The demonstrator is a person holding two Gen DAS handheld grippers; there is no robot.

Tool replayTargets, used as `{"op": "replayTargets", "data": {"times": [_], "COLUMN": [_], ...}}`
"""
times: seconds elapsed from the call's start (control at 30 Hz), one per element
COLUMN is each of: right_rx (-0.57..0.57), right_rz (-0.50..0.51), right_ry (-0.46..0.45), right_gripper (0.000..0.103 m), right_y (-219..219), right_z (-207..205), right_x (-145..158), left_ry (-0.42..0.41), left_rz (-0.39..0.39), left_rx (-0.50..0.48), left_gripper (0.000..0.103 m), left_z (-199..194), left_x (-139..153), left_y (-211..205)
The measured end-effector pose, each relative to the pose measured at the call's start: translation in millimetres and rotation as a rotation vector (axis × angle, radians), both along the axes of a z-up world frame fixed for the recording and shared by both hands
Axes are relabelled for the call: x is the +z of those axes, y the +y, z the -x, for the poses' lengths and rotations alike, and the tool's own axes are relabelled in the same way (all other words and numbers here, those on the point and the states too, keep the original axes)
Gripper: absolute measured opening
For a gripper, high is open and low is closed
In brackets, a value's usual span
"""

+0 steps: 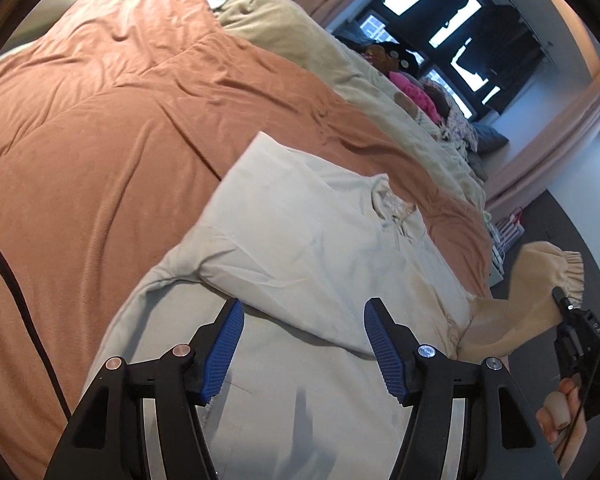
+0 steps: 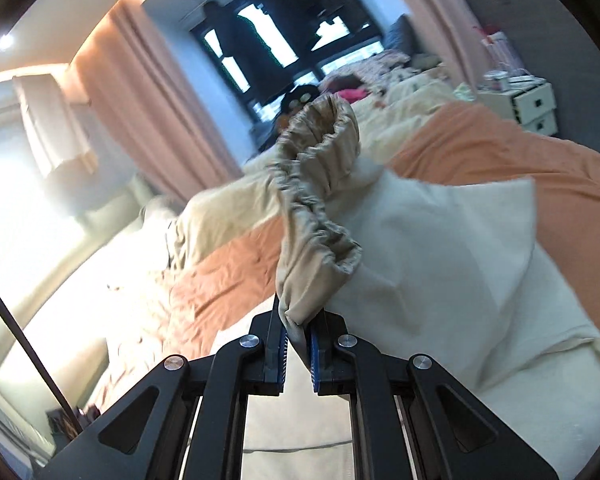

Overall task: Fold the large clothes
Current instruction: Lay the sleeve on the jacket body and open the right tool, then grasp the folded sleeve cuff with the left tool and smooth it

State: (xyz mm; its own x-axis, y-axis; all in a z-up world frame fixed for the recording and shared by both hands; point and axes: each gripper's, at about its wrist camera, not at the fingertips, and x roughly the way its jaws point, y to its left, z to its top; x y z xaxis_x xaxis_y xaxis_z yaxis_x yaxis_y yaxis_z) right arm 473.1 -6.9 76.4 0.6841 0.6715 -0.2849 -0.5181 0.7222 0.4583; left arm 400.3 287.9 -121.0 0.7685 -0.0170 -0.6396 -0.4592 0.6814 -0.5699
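Note:
A large pale cream garment (image 1: 308, 248) lies on the orange bedspread (image 1: 100, 128), partly folded, with a sleeve laid across its body. My left gripper (image 1: 304, 348) hovers just above it, open, with nothing between its blue pads (image 1: 224, 352). In the right wrist view the same garment (image 2: 440, 248) spreads over the bed. My right gripper (image 2: 299, 344) is shut on a beige sleeve with a gathered elastic cuff (image 2: 320, 184), lifted off the bed. That cuff (image 1: 556, 276) and the person's hand (image 1: 560, 416) on the right gripper's handle show at the right of the left wrist view.
A beige blanket (image 1: 300, 40) and a heap of colourful clothes (image 1: 416, 92) lie along the bed's far side. Pink curtains (image 2: 148, 112) frame a dark window (image 2: 268, 44). A white bedside drawer unit (image 2: 528, 104) stands by the bed. A dark cable (image 1: 16, 288) crosses the bedspread at left.

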Motion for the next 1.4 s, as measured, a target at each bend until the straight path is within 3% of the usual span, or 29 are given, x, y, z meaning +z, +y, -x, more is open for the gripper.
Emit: {"op": "replayTargets", "data": {"times": [0.17, 0.27, 0.37, 0.5, 0.53, 0.57, 0.6, 0.63, 0.67, 0.8, 1.0, 1.13, 1.3, 1.4], "right_rx": [0.105, 0.176, 0.212, 0.278, 0.29, 0.305, 0.319, 0.339, 0.345, 0.323, 0.107, 0.019, -0.105, -0.145], "right_rz": [0.048, 0.09, 0.142, 0.091, 0.067, 0.036, 0.01, -0.021, -0.033, -0.013, 0.011, -0.03, -0.117, -0.16], "right_ry": [0.038, 0.095, 0.198, 0.384, 0.414, 0.433, 0.443, 0.444, 0.436, 0.416, 0.406, 0.407, 0.434, 0.453], "right_gripper": [0.005, 0.005, 0.005, 0.013, 0.019, 0.045, 0.081, 0.092, 0.094, 0.094, 0.094, 0.094, 0.094, 0.091], "right_y": [23, 47, 56, 59, 57, 53, 49, 40, 34, -3, -112, -156, -202, -211], "right_z": [-3, -37, -69, -96, -102, -114, -118, -127, -127, -115, -87, -67, -49, -42], "right_x": [-27, -43, -62, -84, -85, -83, -79, -79, -75, -57, -46, -43, -54, -80], "left_ry": [0.003, 0.009, 0.014, 0.011, 0.008, 0.006, 0.004, 0.003, 0.002, 0.006, 0.019, 0.034, 0.043, 0.07], "left_rz": [0.012, 0.018, 0.055, 0.078, 0.082, 0.083, 0.081, 0.076, 0.072, 0.054, 0.006, -0.036, -0.082, -0.101], "left_rx": [0.028, 0.056, 0.073, 0.096, 0.096, 0.097, 0.097, 0.097, 0.096, 0.081, 0.008, -0.063, -0.125, -0.159], "left_gripper": [0.064, 0.064, 0.064, 0.064, 0.064, 0.064, 0.064, 0.064, 0.064, 0.064, 0.064, 0.064, 0.064, 0.064], "left_z": [4, 6, 9, 14, 14, 15, 15, 15, 15, 11, -7, -22, -35, -46], "left_x": [-2, -6, -12, -15, -15, -15, -14, -13, -13, -11, -6, -3, 3, -1], "left_y": [9, 15, 23, 28, 28, 28, 28, 28, 28, 23, -2, -24, -44, -54]}}
